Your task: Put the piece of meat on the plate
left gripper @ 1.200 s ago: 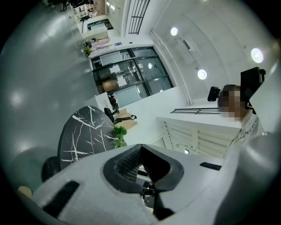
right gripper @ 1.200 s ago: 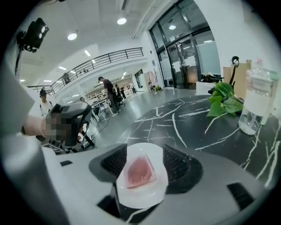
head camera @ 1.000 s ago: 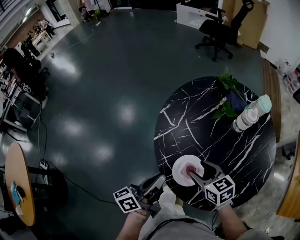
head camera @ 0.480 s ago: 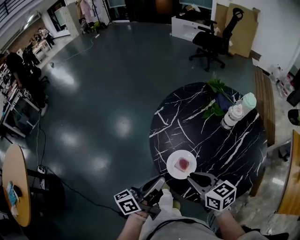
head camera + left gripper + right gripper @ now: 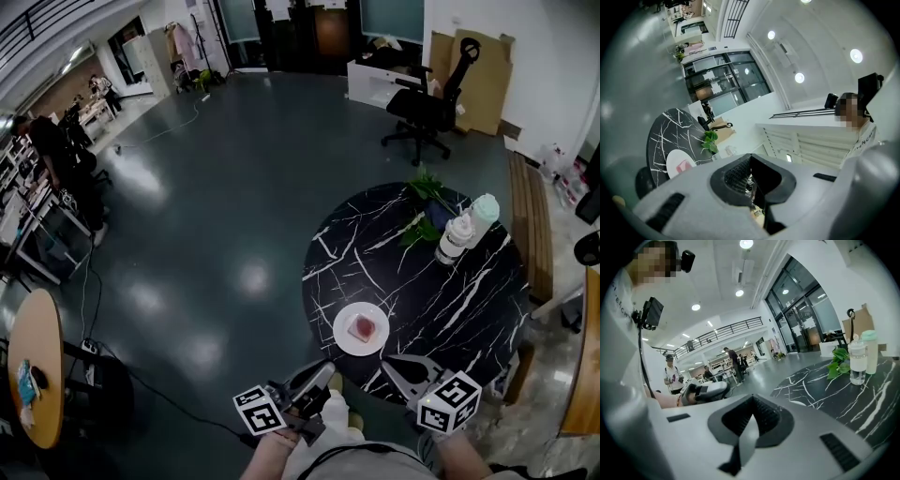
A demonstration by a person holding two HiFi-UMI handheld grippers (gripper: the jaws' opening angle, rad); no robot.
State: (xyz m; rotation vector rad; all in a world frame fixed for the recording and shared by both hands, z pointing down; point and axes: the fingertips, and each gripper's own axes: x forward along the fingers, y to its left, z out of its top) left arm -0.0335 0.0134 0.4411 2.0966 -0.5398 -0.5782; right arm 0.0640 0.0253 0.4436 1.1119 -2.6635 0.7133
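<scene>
Right tool (image 5: 392,361), lower right of centre: jaws together, empty. Left tool (image 5: 323,372), lower centre: likewise. Piece of meat (image 5: 363,327): centre, on plate (image 5: 345,343), tabletop (image 5: 450,300). Likely soft, light, slick; pinch opposite edges.

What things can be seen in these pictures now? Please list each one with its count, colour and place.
table: one, black marble with white veins, right of centre
plate: one, white, near the table's near edge
piece of meat: one, pink-red, on the plate
bottles: two, white-capped and mint-capped, on the table's far side
plant: one, green, beside the bottles
office chair: one, black, on the floor beyond the table
wooden table: one, brown, far left
left gripper: one, grey, shut, empty
right gripper: one, grey, shut, empty, at the table's near edge
</scene>
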